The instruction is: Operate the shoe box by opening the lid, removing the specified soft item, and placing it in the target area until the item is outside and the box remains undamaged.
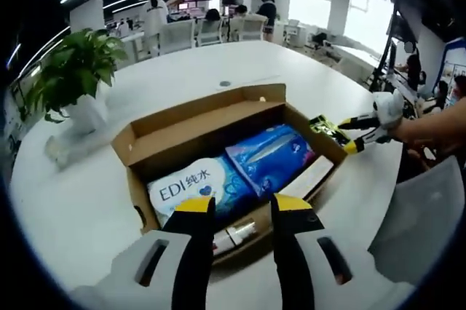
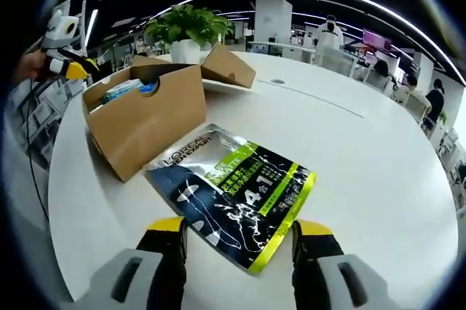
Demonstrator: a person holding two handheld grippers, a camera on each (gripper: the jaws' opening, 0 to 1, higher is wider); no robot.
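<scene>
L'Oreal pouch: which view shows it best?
The right gripper view: the L'Oreal pouch lies flat on the white table beside the shoe box, its whole printed face showing. In the left gripper view just a dark and green corner peeks past the box's far wall.

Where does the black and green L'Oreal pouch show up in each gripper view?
Left gripper view: black and green foil pouch at right, just past the open brown cardboard box, beside the right tool.
Right gripper view: lower centre, flat on the white table.
Shared landmark: potted green plant.
</scene>
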